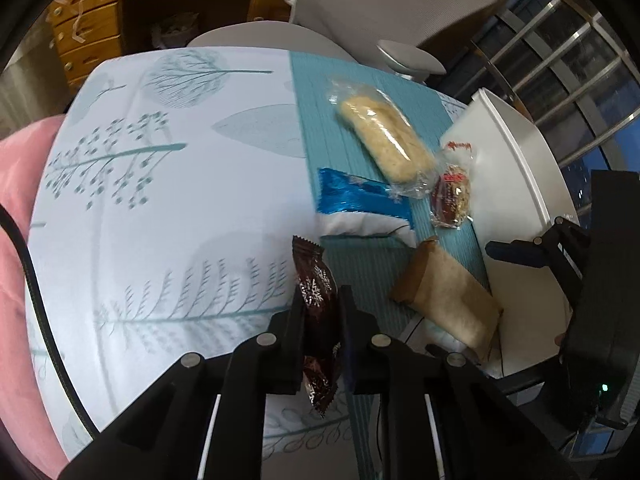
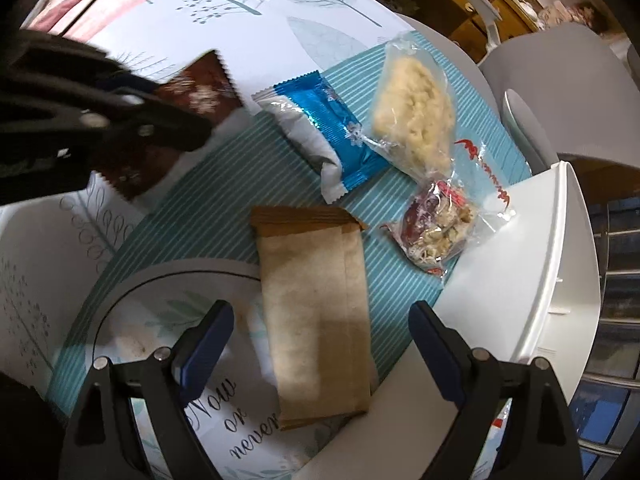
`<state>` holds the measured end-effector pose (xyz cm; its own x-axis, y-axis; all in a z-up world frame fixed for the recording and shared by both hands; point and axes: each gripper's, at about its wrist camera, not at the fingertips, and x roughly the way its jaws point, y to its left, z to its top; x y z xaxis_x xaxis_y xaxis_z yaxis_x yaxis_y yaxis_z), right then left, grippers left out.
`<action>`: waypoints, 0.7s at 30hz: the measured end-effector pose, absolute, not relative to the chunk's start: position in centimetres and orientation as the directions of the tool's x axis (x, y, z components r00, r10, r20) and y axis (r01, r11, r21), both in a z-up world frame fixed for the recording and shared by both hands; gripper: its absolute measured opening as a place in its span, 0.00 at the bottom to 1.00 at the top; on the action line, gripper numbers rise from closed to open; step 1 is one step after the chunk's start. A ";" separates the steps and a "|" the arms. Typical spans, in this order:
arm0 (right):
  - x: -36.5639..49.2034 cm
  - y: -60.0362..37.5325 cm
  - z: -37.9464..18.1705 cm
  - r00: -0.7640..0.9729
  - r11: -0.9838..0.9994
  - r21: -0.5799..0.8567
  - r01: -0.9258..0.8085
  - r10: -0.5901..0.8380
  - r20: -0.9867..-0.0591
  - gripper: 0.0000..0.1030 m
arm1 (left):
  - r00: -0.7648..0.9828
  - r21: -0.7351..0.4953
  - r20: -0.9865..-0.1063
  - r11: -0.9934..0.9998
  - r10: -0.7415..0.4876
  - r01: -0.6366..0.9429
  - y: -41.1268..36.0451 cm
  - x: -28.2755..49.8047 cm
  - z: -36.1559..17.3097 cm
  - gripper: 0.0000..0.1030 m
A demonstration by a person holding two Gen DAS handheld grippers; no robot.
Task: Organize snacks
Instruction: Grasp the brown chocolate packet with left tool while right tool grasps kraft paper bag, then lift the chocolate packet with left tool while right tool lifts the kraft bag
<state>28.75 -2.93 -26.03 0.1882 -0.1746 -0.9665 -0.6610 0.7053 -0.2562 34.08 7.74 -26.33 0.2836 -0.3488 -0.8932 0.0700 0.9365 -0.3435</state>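
**Brown wrapper pinched, kraft packet between spread jaws**

The left hand-held gripper (image 1: 320,320) pinches a dark brown snowflake-printed snack wrapper (image 1: 316,300) above the tabletop (image 1: 180,200); its fingers hide the wrapper's middle. The right hand-held gripper (image 2: 320,348) is spread either side of a tan paper packet (image 2: 316,312), not touching it. That packet's near end covers part of a plate (image 2: 160,300), whose print is partly cut off.
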 end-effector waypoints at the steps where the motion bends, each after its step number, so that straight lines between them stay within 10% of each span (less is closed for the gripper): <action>1: 28.9 -2.7 -26.1 0.185 0.706 -0.253 -0.662 -0.173 -0.967 0.87 | 0.286 -0.349 -0.893 0.936 -0.349 0.052 8.2 33.8 -26.3 0.11; 21: 34.0 -3.1 -28.0 -0.014 0.779 -0.072 -0.623 -0.103 -0.995 0.86 | 0.341 -0.435 -0.847 0.901 -0.409 0.000 11.8 29.9 -24.4 0.11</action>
